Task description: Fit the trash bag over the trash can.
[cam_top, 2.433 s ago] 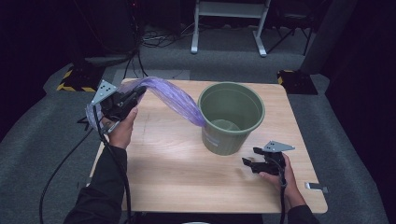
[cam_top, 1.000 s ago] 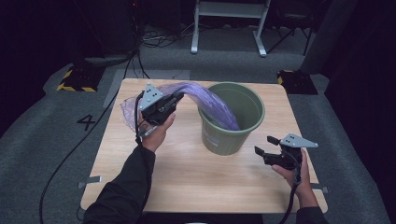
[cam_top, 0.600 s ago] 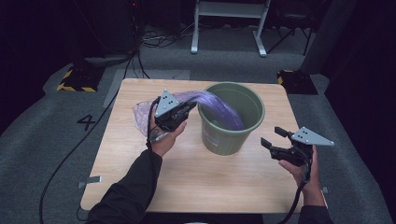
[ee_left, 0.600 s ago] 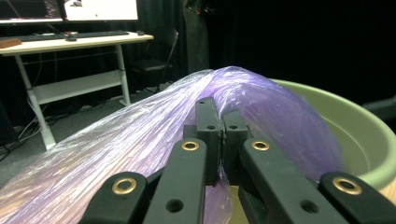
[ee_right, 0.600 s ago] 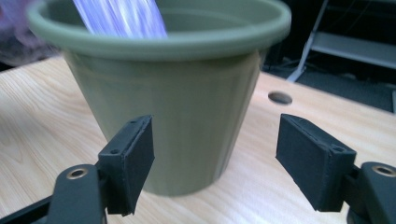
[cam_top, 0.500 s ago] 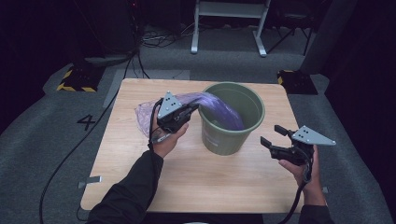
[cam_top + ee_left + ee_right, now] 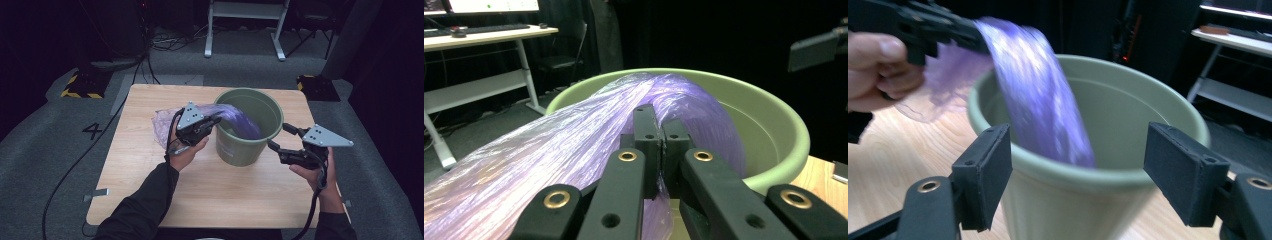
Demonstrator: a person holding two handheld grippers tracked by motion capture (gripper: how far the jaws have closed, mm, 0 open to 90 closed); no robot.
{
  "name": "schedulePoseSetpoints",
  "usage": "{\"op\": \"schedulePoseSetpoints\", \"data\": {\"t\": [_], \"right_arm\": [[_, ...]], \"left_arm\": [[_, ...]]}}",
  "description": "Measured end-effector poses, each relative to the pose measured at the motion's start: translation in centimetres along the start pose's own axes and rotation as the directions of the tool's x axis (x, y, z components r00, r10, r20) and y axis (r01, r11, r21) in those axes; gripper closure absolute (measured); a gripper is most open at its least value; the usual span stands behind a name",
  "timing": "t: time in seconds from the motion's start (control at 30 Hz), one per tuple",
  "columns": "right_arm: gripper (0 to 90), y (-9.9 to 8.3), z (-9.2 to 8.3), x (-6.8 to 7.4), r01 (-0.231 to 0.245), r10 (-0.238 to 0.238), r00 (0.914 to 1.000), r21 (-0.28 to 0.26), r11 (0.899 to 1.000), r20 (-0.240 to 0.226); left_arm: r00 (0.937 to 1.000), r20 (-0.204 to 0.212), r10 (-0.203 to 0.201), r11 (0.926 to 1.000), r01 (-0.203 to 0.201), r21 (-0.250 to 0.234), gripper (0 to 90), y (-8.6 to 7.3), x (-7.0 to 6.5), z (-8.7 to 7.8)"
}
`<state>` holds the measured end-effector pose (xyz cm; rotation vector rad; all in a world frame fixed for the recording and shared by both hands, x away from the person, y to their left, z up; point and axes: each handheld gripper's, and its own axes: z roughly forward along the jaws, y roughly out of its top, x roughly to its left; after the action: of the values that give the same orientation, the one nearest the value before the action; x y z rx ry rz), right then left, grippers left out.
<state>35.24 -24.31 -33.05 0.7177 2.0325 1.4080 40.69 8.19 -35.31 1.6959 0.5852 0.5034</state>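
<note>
Since the earlier frame, left gripper (image 7: pixel 212 121) has carried the thin purple plastic bag (image 7: pixel 235 116) from upper left over the round green plastic bucket (image 7: pixel 260 142) at centre, clenched on it. Right gripper (image 7: pixel 284 141) waits released. Light, limp, slippery film (likely): pinch a bunched edge.

Black gripper (image 7: pixel 212 123) jaws with brass rivets, grey three-cornered plates, black sleeves (image 7: pixel 145 200).

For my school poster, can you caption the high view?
Left gripper feeds a purple plastic bag into a green bucket while the right gripper waits open.
</note>
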Motion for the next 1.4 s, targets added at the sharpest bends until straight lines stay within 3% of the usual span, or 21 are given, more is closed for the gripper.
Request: {"op": "schedulePoseSetpoints", "data": {"t": [0.33,0.67,0.9,1.03,1.17,1.4], "right_arm": [[31.7,2.2,4.3,1.8,0.072,-0.068,0.9964,0.069,0.995,-0.049],[37.2,2.4,6.3,3.0,0.099,-0.092,0.9926,0.097,0.99,-0.079],[69.4,2.4,7.1,3.2,0.143,-0.137,0.9891,0.119,0.983,-0.053],[82.8,2.2,7.3,3.3,0.161,-0.158,0.9867,0.118,0.98,-0.039],[87.6,2.1,7.4,3.2,0.155,-0.156,0.9878,0.119,0.981,-0.007],[88.9,1.7,7.1,2.9,0.147,-0.15,0.9885,0.135,0.98,0.013]], "left_arm": [[0.9994,0.031,0.018,0.9996,-0.019,0.023,89.0,-0.5,-0.7,0.4],[0.9976,0.056,0.039,0.9986,-0.041,0.032,89.1,-0.6,-1.6,0.6],[0.9967,0.068,0.043,0.9978,-0.047,0.047,88.8,-0.6,-1.8,0.8],[0.9963,0.078,0.034,0.998,-0.038,0.051,88.5,-0.7,-1.7,0.8],[0.9964,0.084,0.014,0.9985,-0.019,0.051,82.3,-0.8,-1.8,0.6],[0.996,0.088,0.019,0.9972,-0.026,0.071,65.5,-0.8,-2.8,-1.1]]}}
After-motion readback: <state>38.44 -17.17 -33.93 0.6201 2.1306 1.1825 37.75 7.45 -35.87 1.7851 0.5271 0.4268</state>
